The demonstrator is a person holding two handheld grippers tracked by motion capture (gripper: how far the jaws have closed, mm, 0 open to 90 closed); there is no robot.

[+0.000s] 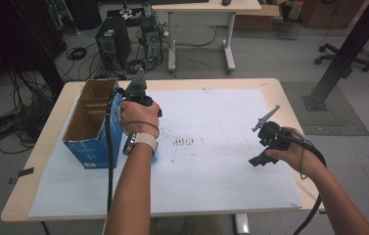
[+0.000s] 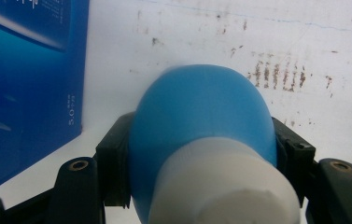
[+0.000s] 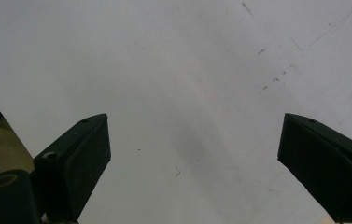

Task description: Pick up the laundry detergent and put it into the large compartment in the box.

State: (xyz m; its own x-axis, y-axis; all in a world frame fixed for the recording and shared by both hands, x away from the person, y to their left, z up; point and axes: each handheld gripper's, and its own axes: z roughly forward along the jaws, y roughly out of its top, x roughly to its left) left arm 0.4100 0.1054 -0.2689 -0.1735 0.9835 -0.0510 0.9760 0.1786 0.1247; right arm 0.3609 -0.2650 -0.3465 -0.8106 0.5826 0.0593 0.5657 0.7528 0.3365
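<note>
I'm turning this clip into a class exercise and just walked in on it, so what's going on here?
A person at a table covered by a white sheet holds a claw in each hand. The left claw is shut on a blue bulb-shaped object with a white neck, right beside an open blue cardboard box with dividers inside. The right claw is open with nothing between its jaws, held over the bare sheet on the table's right side.
</note>
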